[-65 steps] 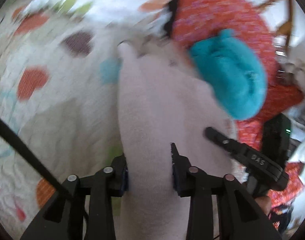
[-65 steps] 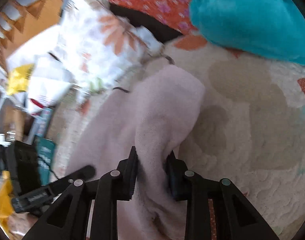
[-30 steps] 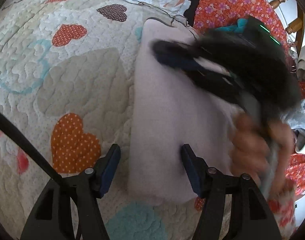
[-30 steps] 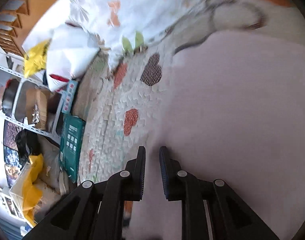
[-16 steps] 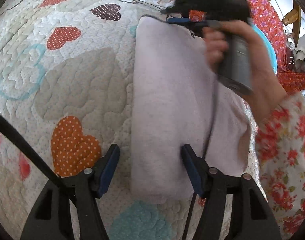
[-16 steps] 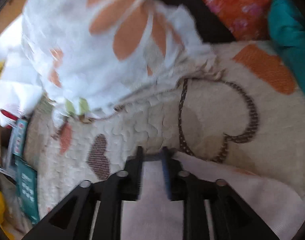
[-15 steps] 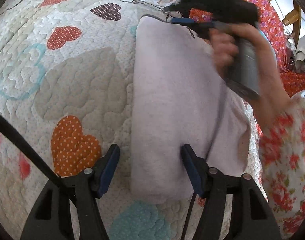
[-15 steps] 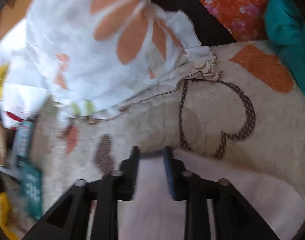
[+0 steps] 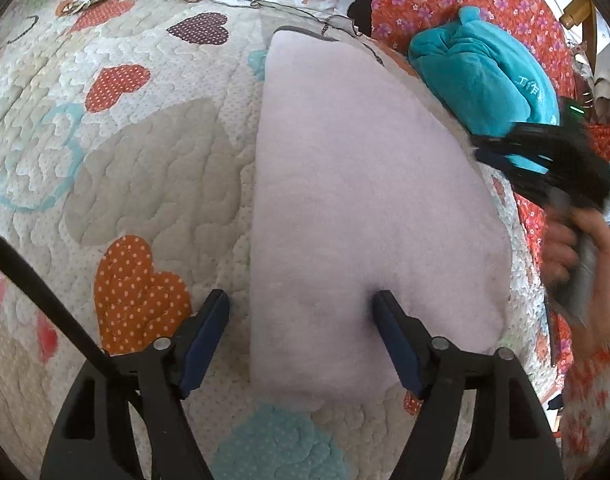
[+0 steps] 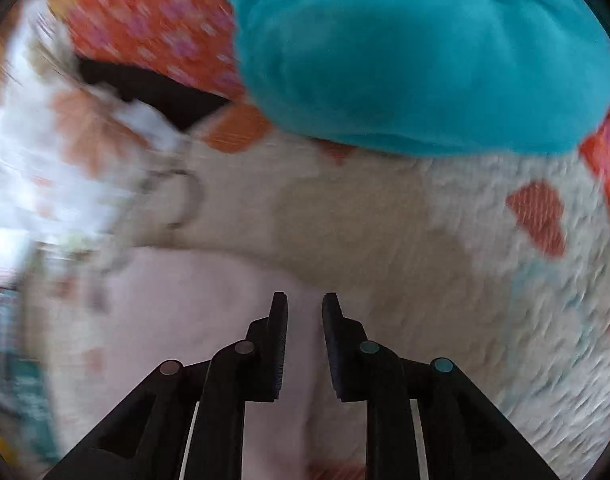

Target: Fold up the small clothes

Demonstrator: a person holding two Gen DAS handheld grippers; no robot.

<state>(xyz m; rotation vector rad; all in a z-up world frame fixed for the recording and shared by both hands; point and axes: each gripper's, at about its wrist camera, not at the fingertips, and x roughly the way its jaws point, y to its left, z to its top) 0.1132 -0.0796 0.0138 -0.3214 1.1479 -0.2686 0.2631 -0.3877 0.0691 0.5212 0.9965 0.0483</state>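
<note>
The left gripper (image 9: 301, 308) stood spread wide, its fingers astride the near edge of the folded pale pink cloth (image 9: 361, 200), gripping nothing. The right gripper (image 10: 304, 312), motion-blurred, was slightly parted and empty above that smooth cloth, which lay flat on the heart-patterned quilt (image 9: 145, 168) beside a teal fleece bundle (image 9: 485, 68)
</note>
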